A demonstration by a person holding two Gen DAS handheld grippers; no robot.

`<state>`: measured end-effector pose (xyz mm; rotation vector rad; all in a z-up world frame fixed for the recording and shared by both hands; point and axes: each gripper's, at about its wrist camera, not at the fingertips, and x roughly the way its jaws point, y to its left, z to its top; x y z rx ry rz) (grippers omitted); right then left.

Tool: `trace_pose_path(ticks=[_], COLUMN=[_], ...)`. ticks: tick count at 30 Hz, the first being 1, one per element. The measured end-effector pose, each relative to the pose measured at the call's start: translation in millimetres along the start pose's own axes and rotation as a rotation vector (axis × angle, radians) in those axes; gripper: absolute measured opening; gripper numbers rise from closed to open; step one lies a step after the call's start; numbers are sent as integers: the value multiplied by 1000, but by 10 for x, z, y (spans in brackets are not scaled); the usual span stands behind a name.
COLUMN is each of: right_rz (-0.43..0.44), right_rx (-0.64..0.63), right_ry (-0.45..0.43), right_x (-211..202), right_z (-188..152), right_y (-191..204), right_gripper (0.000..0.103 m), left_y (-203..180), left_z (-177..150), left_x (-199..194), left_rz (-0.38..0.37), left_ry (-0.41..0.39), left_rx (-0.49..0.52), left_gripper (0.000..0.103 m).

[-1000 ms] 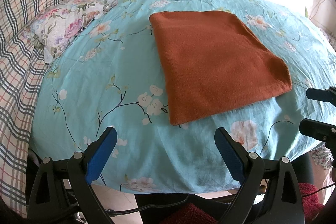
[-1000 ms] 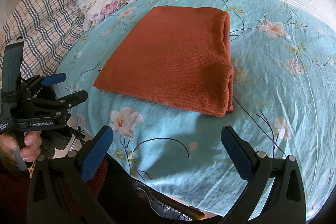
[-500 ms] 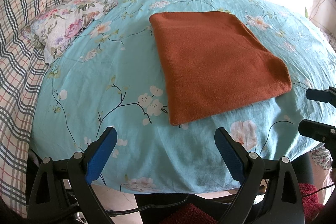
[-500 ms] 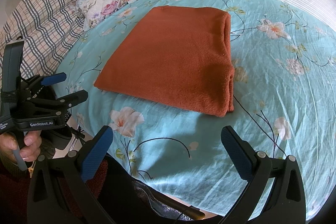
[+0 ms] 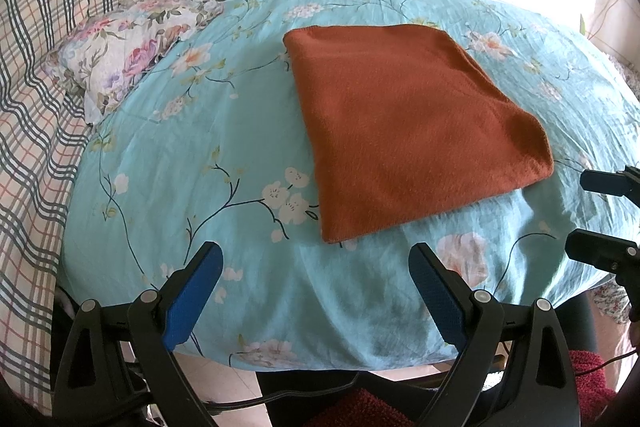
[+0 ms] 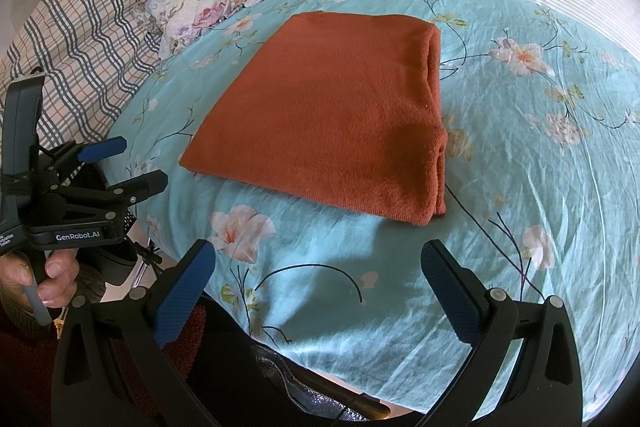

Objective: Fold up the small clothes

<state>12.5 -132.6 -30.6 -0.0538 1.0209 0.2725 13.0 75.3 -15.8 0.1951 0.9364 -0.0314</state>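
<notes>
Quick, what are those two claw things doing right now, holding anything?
Left gripper: jaws open, holding nothing.
Right gripper: jaws open, holding nothing; the orange cloth lies untouched.

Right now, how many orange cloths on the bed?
1. The folded orange cloth lies flat mid-bed on the turquoise floral sheet, ahead of both open grippers, touched by neither. Nothing else orange shows; folded layers may hide more.

No visible change across frames: towel [image 5: 412, 131] in the same folded spot on the sheet [image 5: 200, 147], left gripper [image 5: 316, 291] and right gripper [image 6: 320, 287] equally spread, same poses.
</notes>
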Motion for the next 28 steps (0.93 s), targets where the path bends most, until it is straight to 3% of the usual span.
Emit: trace_pose_path(ticks=[16, 28], right_rz=[0, -24], right_rx=[1, 58], right_ry=[-4, -48], right_x=[-19, 41], right_z=[34, 385], right_y=[-7, -360], right_gripper=[102, 102], left_y=[-17, 14], left_z=[16, 279], left_x=[-24, 57], left_rz=[-1, 4], left_ry=[-11, -53], left_rx=[1, -8], left_gripper=[95, 95])
